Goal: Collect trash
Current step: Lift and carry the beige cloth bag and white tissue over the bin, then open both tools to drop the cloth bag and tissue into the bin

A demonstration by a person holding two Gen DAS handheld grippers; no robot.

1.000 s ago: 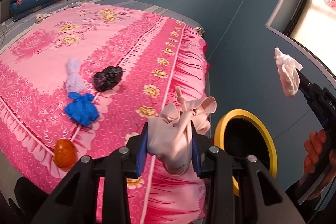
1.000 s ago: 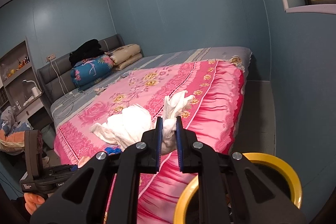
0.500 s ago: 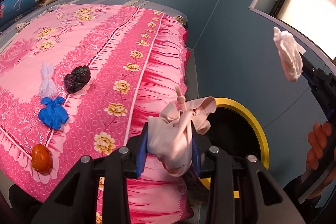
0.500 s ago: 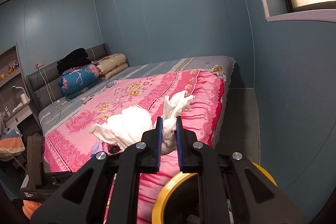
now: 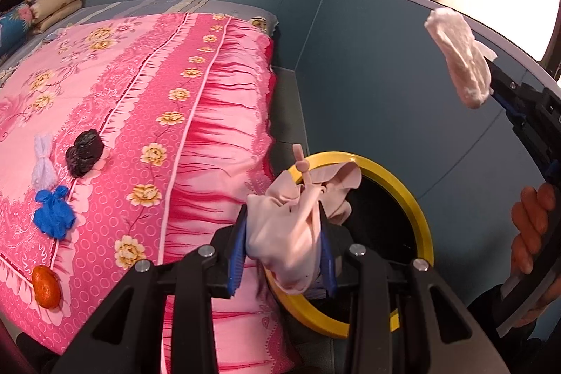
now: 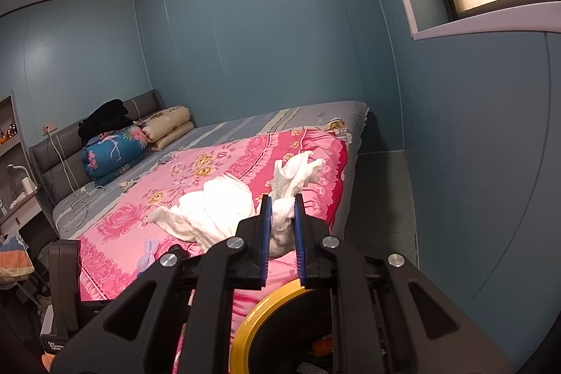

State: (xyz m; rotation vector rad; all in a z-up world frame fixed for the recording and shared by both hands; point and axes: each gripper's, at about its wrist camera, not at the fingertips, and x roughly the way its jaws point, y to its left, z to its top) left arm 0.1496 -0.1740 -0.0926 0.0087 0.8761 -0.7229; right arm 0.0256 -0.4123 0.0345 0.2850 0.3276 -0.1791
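My left gripper (image 5: pixel 283 235) is shut on a crumpled pale pink glove (image 5: pixel 298 219) and holds it over the near rim of a yellow-rimmed black bin (image 5: pixel 417 209) beside the bed. My right gripper (image 6: pixel 280 235) is shut on a wad of white tissue (image 6: pixel 224 216); it also shows in the left wrist view (image 5: pixel 459 65), held high to the right of the bin (image 6: pixel 245 335). On the pink bedspread lie a white knotted bag (image 5: pixel 42 163), a black bag (image 5: pixel 84 152), a blue glove (image 5: pixel 52 214) and an orange peel (image 5: pixel 45 286).
The bed (image 5: pixel 140 114) with pink floral cover fills the left. A blue wall (image 5: pixel 368 58) and window sill (image 5: pixel 455 9) stand to the right. Folded quilts and pillows (image 6: pixel 140 139) lie at the headboard. A narrow floor strip (image 6: pixel 382 184) runs between bed and wall.
Both grippers have swung right, away from the bed toward the bin. The bin now sits directly under the left gripper's glove. Both keep their hold.
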